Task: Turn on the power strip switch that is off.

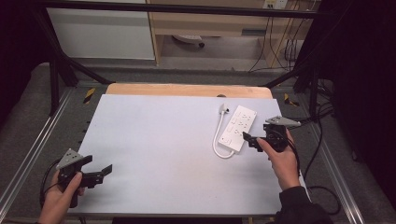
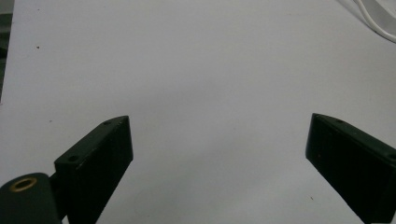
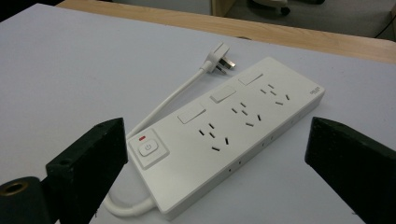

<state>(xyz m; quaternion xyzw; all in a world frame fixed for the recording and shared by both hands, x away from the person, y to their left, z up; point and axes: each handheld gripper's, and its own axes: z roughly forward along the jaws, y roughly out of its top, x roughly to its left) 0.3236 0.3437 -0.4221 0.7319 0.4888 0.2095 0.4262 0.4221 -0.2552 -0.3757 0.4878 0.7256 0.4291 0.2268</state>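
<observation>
A white power strip [image 1: 239, 127] [image 3: 243, 121] lies flat at the right of the white table top [image 1: 163, 140], its short white cable [image 1: 217, 140] looped beside it and the plug [image 1: 224, 108] [image 3: 218, 58] resting loose on the table. My right gripper [image 1: 254, 140] [image 3: 217, 128] stands open just in front of the strip's switch end [image 3: 148, 148], nothing between its fingers. At the front left corner my left gripper [image 1: 98, 165] [image 2: 217, 126] is open over bare table, far from the strip.
The wooden table edge [image 1: 187, 89] runs along the back. A metal frame [image 1: 60, 70] surrounds the table, and black cables [image 1: 322, 140] hang at the right. A bit of the white cable [image 2: 373, 18] crosses the top right of the left gripper view.
</observation>
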